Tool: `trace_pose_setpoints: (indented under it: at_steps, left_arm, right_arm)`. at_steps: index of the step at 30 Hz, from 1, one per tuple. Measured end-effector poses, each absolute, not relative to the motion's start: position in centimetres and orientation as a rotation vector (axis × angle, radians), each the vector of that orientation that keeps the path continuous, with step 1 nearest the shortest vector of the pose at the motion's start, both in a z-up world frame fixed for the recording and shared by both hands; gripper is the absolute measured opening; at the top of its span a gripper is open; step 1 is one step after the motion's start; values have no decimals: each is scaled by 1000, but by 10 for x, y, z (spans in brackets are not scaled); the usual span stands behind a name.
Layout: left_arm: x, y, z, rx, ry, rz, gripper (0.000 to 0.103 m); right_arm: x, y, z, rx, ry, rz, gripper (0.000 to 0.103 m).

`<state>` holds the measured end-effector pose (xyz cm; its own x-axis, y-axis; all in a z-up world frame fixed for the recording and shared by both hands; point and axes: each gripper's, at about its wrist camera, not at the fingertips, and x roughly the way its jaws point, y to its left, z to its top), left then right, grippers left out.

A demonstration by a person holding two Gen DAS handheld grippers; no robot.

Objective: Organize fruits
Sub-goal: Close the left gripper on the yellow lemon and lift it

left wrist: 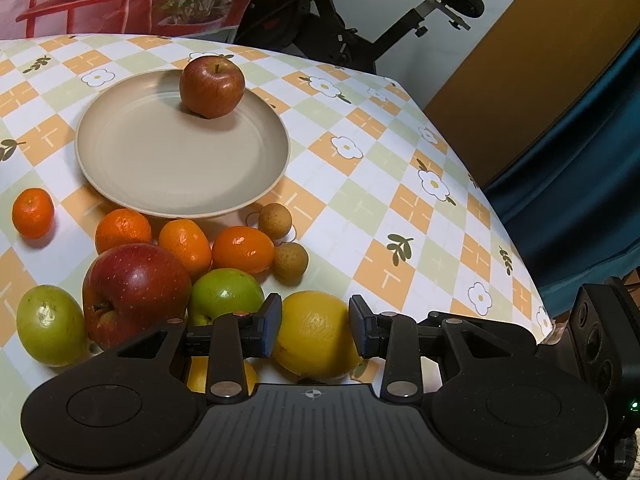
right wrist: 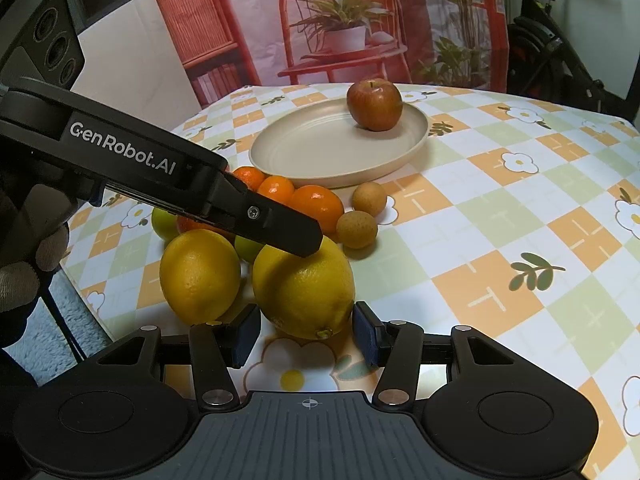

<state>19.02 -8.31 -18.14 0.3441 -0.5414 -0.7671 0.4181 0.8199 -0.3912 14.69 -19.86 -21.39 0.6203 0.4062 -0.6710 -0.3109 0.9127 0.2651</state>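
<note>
In the left wrist view, the left gripper (left wrist: pixel 314 330) hides most of a second lemon (left wrist: pixel 200 376) beneath its body. Its jaws are spread wide, poised either side of the lemon (left wrist: pixel 316 336) without visibly touching it. In the right wrist view, that gripper reaches in from the left, tilted downward, covering part of the oranges (right wrist: pixel 316 202) and green fruit (right wrist: pixel 164 224). The right gripper (right wrist: pixel 306 334) sits low over the worktop (right wrist: pixel 500 216), jaws open, flanking the lemon's near end. One apple (right wrist: pixel 375 105) rests on the plate (right wrist: pixel 312 148) behind the pile.
</note>
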Motion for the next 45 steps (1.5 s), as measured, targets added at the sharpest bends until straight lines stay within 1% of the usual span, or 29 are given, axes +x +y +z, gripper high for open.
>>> trace_pose_setpoints:
  at_steps: [18,35,39,45]
  left_arm:
    - [188,-82,-183,-143,1050,-627,40]
    - [188,-80,-184,-144,1044,-623,40]
    - [186,-79,-178,-146,1011,-632,41]
    - [186,-78,-155,-128,926,-642,41]
  right_arm:
    - [148,-199,-214,139,805,414,48]
    - [148,-200,-214,148,801,410,46]
    - [147,-202,-209,154,784,407,46]
    - [157,-205,-187,163,760,417,46]
